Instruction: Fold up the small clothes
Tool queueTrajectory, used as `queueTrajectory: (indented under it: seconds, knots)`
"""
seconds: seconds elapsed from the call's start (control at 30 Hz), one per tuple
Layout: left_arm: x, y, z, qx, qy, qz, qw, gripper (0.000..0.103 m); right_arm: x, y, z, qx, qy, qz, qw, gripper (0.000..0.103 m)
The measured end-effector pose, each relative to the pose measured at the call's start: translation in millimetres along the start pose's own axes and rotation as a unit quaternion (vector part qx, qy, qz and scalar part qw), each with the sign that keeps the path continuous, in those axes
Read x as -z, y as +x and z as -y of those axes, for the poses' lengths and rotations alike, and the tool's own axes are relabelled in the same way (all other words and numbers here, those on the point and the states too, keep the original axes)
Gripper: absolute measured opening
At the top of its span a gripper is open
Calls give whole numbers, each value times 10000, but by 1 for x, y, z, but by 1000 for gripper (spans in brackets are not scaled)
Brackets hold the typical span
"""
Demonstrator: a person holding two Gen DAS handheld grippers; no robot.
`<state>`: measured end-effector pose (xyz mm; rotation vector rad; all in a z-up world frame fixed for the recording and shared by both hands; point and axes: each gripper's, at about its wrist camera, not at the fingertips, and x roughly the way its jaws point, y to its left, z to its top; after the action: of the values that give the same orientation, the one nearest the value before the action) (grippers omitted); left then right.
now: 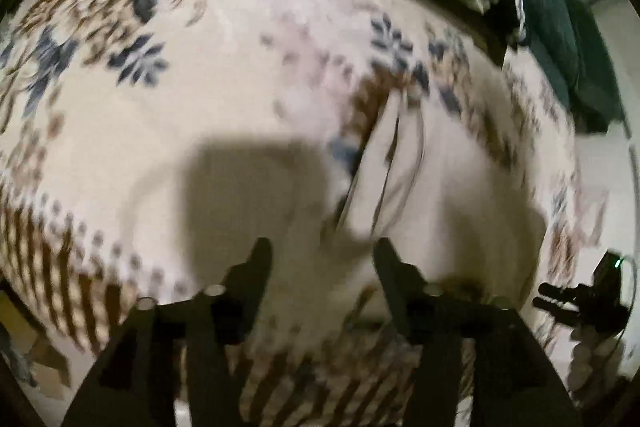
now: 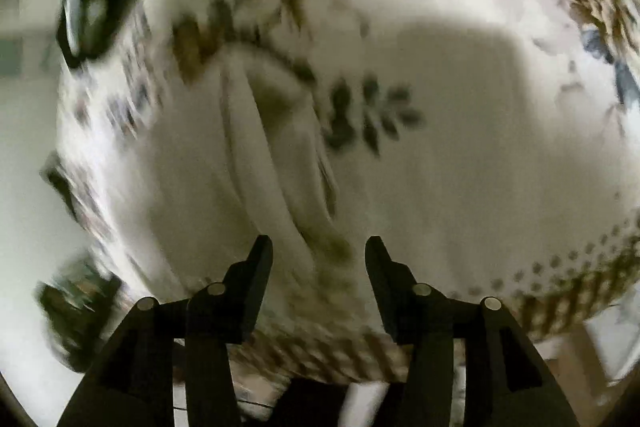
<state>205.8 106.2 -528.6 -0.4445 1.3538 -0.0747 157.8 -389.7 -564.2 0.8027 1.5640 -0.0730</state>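
The work surface is a bed or table covered by a floral cloth [image 1: 168,39], cream with blue and brown flower prints and a striped brown border along the near edge. Both views are motion-blurred.

The task item is a small white garment [image 1: 384,179] lying on the cloth, just ahead of the left gripper [image 1: 322,251] and slightly toward its right side. In the right wrist view the same white garment [image 2: 276,147] lies ahead of the right gripper [image 2: 319,249], showing long soft ridges. Its exact type cannot be determined.

Handling judgement: the garment appears light, limp and thin. It will sag and crease when lifted. Take hold at an outer hem or corner, one gripper per corner, pinching fabric only and not the cloth beneath.

Both grippers point steeply down with jaws parted and nothing between the pads.

A pile of dark clothes [image 1: 552,27] sits at the far edge, well apart from the garment. Nothing stands in the way; the white-on-cream contrast is low.
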Motion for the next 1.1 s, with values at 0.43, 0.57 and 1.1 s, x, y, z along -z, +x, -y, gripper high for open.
queueTrajectory:
  seconds: [0.43, 0.57, 1.1]
  knots:
    - [-100, 88, 71, 429, 731, -237, 9961, 3, -71, 25, -51, -60, -386, 883, 9953, 10]
    - [-107, 78, 52, 511, 645, -138, 9965, 0, -93, 24, -62, 151, -391, 1096, 9931, 8]
    - [-24, 64, 24, 1552, -236, -909, 9834, 61, -31, 23, -15, -382, 193, -3, 9991, 59]
